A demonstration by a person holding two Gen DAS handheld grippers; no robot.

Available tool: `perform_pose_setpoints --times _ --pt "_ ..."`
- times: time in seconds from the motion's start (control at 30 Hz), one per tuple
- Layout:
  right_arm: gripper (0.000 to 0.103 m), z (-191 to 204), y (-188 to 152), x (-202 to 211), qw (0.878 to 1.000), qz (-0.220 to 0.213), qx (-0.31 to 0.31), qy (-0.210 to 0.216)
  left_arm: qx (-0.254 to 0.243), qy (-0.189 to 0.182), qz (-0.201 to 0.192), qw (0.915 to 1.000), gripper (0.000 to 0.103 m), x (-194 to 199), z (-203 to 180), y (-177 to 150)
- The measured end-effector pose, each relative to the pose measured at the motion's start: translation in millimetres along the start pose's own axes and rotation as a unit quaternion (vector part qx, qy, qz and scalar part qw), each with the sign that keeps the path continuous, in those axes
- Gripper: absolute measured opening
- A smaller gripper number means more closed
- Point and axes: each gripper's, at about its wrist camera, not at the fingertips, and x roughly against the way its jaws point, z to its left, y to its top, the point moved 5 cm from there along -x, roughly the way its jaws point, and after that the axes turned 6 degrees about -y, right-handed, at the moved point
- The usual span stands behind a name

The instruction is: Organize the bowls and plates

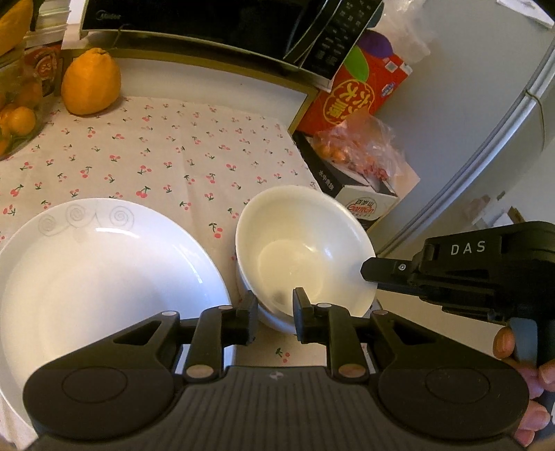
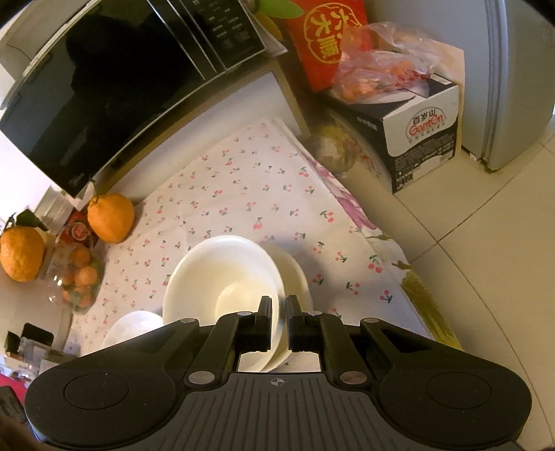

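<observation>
A large white plate (image 1: 104,277) with grey swirls lies on the cherry-print cloth at the left. To its right a white bowl (image 1: 305,249) sits tilted inside a second white bowl (image 1: 274,321). My left gripper (image 1: 275,312) straddles the near rim of the bowls, its jaws a little apart. My right gripper (image 2: 279,312) is shut on the upper bowl's rim (image 2: 279,326); it also shows in the left wrist view (image 1: 369,274), reaching in from the right. In the right wrist view the upper bowl (image 2: 222,277) leans in the lower bowl (image 2: 295,274), and part of the plate (image 2: 135,324) shows to the left.
A microwave (image 1: 215,24) stands at the back of the table. A large orange citrus (image 1: 91,83) and a glass jar of small oranges (image 1: 17,114) sit at the back left. Beyond the table's right edge are a red box (image 1: 350,100) and a Ganten carton (image 2: 426,135) with bagged fruit.
</observation>
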Motion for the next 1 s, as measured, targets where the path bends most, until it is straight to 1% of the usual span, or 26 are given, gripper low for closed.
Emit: perform_pose_setpoints --times 0.13,0.33,0.43,0.5,0.53,0.57,0.6,0.63,0.67,0.7,0.73,0.77,0.8,0.87,0.93,1.0 --pt "0.009 -1.4 -0.1 -3.3 1.0 0.002 0.002 -0.009 -0.008 0.003 -0.001 1.0 0.022 -0.8 0.0 0.3" --pt "0.01 -4.7 0.8 -5.0 1.0 0.002 -0.001 -0.014 -0.026 0.011 -0.005 0.9996 0.025 -1.0 0.0 -0.5" --pt "0.012 -6.0 0.7 -5.6 1.0 0.002 -0.001 -0.016 -0.038 0.014 -0.008 0.9991 0.025 -0.5 -1.7 -1.1" --pt "0.013 -5.5 1.5 -4.7 1.0 -0.002 0.002 -0.015 -0.049 0.013 -0.009 0.9987 0.028 -0.2 -2.9 -1.8" --pt "0.013 -5.1 2.1 -3.6 1.0 -0.006 0.005 -0.014 -0.053 0.011 -0.008 0.9985 0.034 -0.1 -3.6 -2.1" --pt "0.016 -4.8 3.0 -2.3 1.0 -0.008 0.007 -0.012 -0.059 0.004 -0.006 0.9983 0.042 0.1 -5.1 -2.8" --pt "0.023 -5.0 3.6 -1.1 1.0 -0.01 0.006 -0.011 -0.065 -0.006 -0.002 0.9978 0.048 -0.3 -7.3 -3.3" --pt "0.027 -5.1 3.9 0.0 1.0 -0.01 0.005 -0.009 -0.073 -0.015 0.0 0.9972 0.059 -0.8 -9.9 -3.4" --pt "0.036 -5.3 4.2 0.9 1.0 -0.011 0.004 -0.005 -0.084 -0.021 0.001 0.9962 0.071 -0.4 -12.9 -4.0" --pt "0.047 -5.3 4.5 1.8 1.0 -0.011 0.004 0.0 -0.099 -0.018 -0.001 0.995 0.077 0.4 -15.8 -5.0" --pt "0.052 -5.1 4.8 2.5 1.0 -0.012 0.004 0.003 -0.114 -0.012 -0.005 0.9934 0.084 1.1 -18.0 -6.0" --pt "0.061 -5.0 5.3 3.3 1.0 -0.014 0.006 0.004 -0.134 -0.007 -0.009 0.9909 0.087 1.5 -20.8 -7.3" --pt "0.066 -4.8 5.5 4.5 1.0 -0.017 0.008 0.004 -0.152 -0.005 -0.011 0.9883 0.089 1.5 -23.1 -8.8" --pt "0.071 -4.5 5.7 5.9 1.0 -0.022 0.016 0.004 -0.181 -0.001 -0.013 0.9834 0.096 1.0 -26.3 -11.3" --pt "0.073 -4.3 5.6 6.1 0.999 -0.023 0.025 0.002 -0.207 0.006 -0.018 0.9782 0.099 -0.3 -29.2 -13.1" --pt "0.078 -4.4 4.6 4.9 0.999 -0.022 0.034 0.001 -0.235 0.014 -0.018 0.9716 0.102 -2.7 -30.8 -14.9"
